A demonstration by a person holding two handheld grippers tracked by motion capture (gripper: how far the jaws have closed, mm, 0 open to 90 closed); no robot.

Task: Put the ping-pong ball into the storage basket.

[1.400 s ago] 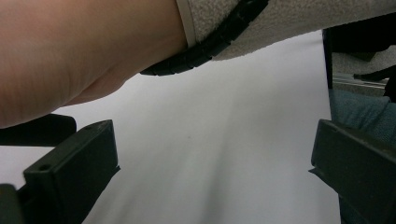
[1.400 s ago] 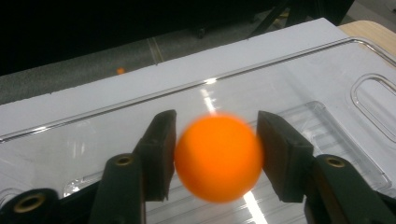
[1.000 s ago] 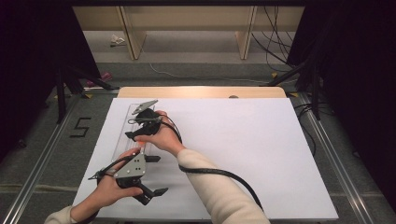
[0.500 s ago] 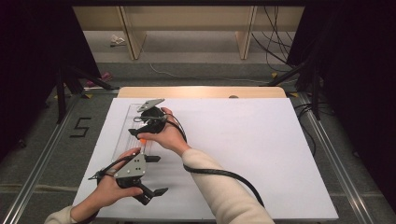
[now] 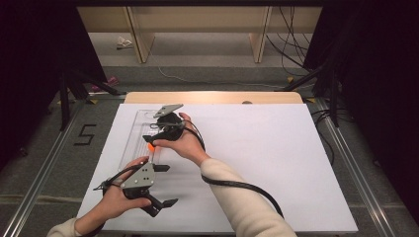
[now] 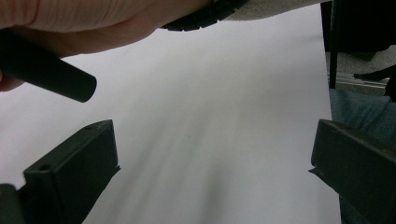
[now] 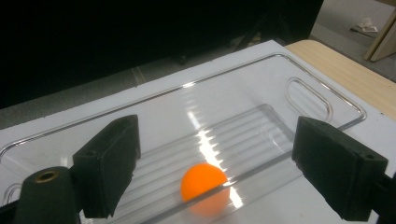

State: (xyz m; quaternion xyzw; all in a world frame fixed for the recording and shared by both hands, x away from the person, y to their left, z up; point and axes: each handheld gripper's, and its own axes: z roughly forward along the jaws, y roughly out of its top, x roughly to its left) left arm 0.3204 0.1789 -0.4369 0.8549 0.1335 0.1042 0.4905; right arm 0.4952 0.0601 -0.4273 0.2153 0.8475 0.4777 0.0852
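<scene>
One orange ball point(image 7: 204, 185) rests in the clear tray point(image 7: 308, 95) on the desk point(image 5: 276, 148). Right hand-held gripper point(image 7: 215, 172): jaws just opened, released, ball between them untouched. Left hand-held gripper point(image 6: 212, 179): released, over bare desk.

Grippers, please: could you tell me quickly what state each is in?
Left gripper: open, holding nothing.
Right gripper: open, orange ball lying free in clear tray.

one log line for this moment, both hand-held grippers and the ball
right hand-held gripper: open, just opened, nothing gripped | orange ball: in clear tray | left hand-held gripper: open over white sheet
</scene>
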